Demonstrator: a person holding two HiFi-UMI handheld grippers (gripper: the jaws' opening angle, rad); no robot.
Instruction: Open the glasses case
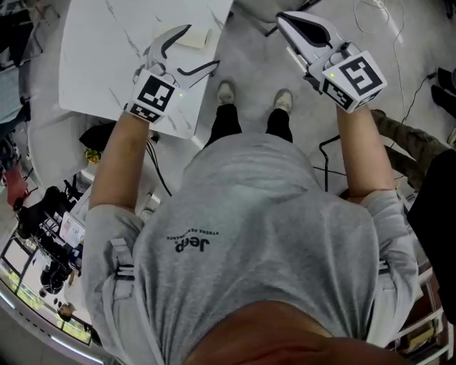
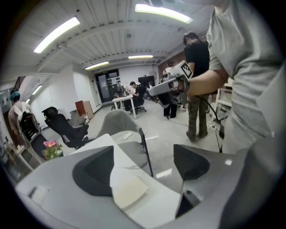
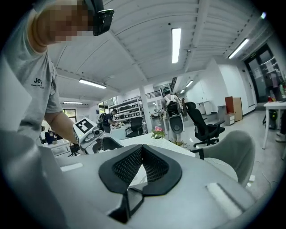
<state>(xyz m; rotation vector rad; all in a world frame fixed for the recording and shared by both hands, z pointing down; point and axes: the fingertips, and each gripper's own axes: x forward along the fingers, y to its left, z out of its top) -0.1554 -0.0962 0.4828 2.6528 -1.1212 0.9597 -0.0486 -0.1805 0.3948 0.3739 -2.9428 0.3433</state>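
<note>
A white marbled surface (image 1: 107,57) stands in an open office with ceiling strip lights, a grey chair (image 2: 118,125) at its far side. The cream glasses case (image 1: 196,36) lies near the surface's corner edge, with bare grey floor (image 1: 249,50) beside it. The left tool (image 1: 201,46) hovers over the case, jaws wide, holding nothing. The right tool (image 1: 285,20) is raised above the floor, jaws pressed together, empty. The grey shirt (image 1: 249,214) reads "Jeep"

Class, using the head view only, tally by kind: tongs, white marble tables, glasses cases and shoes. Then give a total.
tongs: 2 (left tongs, right tongs)
white marble table: 1
glasses case: 1
shoes: 2
total: 6
</note>
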